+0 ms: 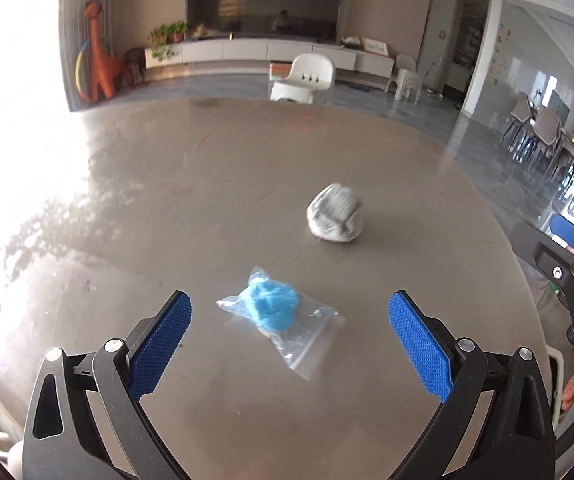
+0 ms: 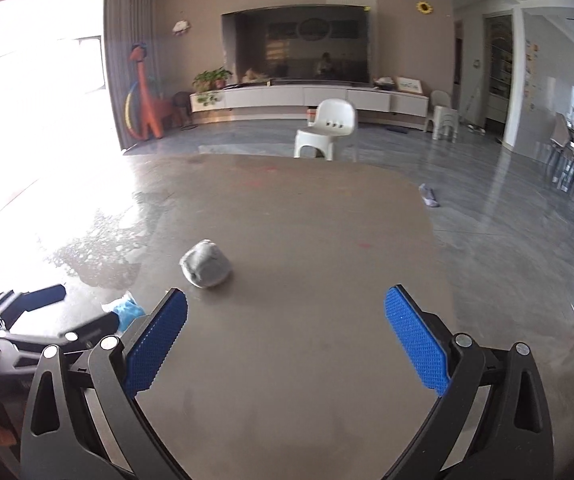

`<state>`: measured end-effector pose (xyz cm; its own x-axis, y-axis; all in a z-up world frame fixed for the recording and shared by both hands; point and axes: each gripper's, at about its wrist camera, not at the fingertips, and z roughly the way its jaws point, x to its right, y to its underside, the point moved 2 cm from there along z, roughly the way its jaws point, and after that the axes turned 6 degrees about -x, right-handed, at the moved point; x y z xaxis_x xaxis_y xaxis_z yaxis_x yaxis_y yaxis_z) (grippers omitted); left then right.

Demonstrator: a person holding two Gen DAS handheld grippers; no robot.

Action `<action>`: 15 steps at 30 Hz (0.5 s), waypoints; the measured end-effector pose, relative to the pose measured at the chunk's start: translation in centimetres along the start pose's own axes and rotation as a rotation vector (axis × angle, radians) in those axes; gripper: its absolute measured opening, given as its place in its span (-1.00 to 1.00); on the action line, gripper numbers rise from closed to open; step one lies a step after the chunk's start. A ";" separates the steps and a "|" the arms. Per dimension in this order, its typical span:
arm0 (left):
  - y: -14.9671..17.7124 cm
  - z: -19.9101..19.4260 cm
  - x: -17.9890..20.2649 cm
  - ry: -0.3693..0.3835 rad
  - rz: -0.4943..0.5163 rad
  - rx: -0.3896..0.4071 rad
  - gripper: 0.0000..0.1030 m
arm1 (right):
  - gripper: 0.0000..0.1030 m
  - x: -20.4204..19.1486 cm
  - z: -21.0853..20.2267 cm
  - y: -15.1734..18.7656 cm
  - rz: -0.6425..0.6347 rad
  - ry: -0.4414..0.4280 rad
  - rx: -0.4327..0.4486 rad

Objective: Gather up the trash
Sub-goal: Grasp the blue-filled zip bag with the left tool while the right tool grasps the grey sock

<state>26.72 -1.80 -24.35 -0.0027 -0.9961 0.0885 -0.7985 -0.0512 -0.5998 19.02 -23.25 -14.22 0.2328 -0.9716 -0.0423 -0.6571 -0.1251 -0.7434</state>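
Grey-brown table (image 1: 167, 208), glossy, glare-washed along the left edge. Clear bag (image 1: 283, 318) with a blue wad inside, flat on the table toward the near edge, right between the spread fingers of the left gripper (image 1: 289, 312) in the left wrist view. Left gripper wide open, blue pads (image 1: 163, 344) well clear of the bag on both sides, nothing held. Grey crumpled ball (image 1: 335, 216) farther in, beyond the bag and slightly right, apart from it, near the table's middle.

Right gripper (image 2: 286, 306) likewise spread wide, empty, bare table between its pads (image 2: 415, 344). Same ball (image 2: 206, 263) ahead and left of the right gripper's left finger, not touching it. Bag (image 2: 127, 309) partly seen at lower left in the right wrist view, half hidden behind the left gripper's dark fingers. Right gripper's blue pad and black frame also visible at the right rim of the left wrist view, off the table's right edge, with fingertips of a hand (image 1: 573, 376) below it.

White chair (image 2: 329, 130) beyond the far edge. Orange dinosaur figure (image 2: 147, 96) by the window at far left. Small rag-like scrap (image 2: 429, 196) on the floor past the table's far right corner, too blurred to identify.
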 end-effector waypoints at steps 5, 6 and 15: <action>0.5 2.5 -0.7 0.019 -0.005 -0.046 0.89 | 0.92 -1.8 2.3 -0.5 -0.018 -0.024 -0.028; 0.5 2.8 -0.8 0.023 -0.006 -0.050 0.89 | 0.92 -2.0 2.6 -0.5 -0.022 -0.025 -0.031; 1.3 5.1 -1.2 -0.027 0.066 -0.097 -0.15 | 0.92 -2.9 4.6 -0.5 -0.044 -0.035 -0.063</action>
<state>28.80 -1.06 -29.29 -0.0422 -0.9987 0.0288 -0.8513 0.0209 -0.5242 21.94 -19.49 -16.79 0.2864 -0.9575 -0.0350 -0.6895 -0.1806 -0.7014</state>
